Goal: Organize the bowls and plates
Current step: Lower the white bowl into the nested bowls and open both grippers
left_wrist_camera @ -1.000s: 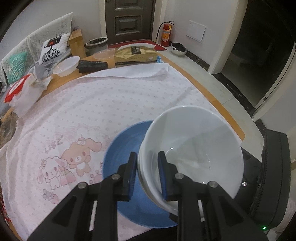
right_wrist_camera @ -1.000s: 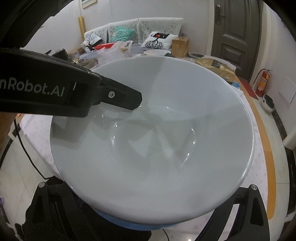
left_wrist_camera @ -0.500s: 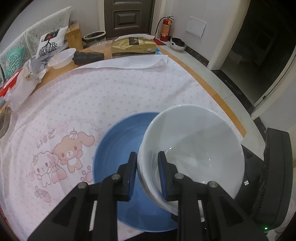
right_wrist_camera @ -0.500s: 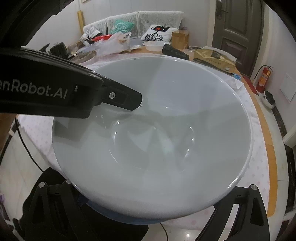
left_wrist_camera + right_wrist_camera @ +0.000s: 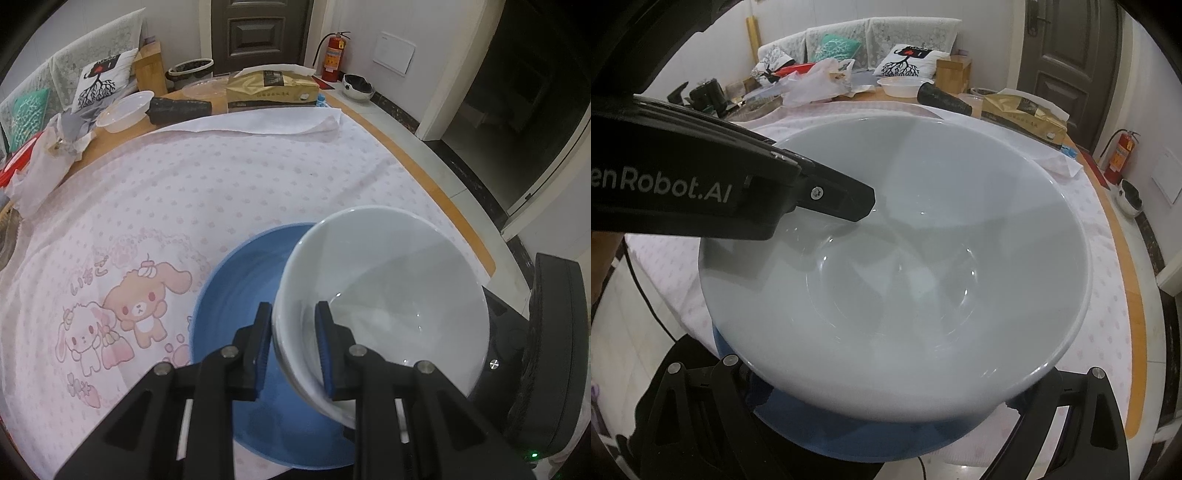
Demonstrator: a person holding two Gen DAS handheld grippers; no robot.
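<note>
While the left hand-held gripper (image 5: pixel 293 332) pinches the white bowl (image 5: pixel 391 295) rim, right's grip stays hidden; blue plate (image 5: pixel 236 295) beneath.

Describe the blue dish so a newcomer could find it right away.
Start at the pink dotted tablecloth with its cartoon bear and bunny print. Near its front edge, beside those animals, lies the blue plate, under the white bowl gripped by the left gripper. It is the only blue dish.
</note>
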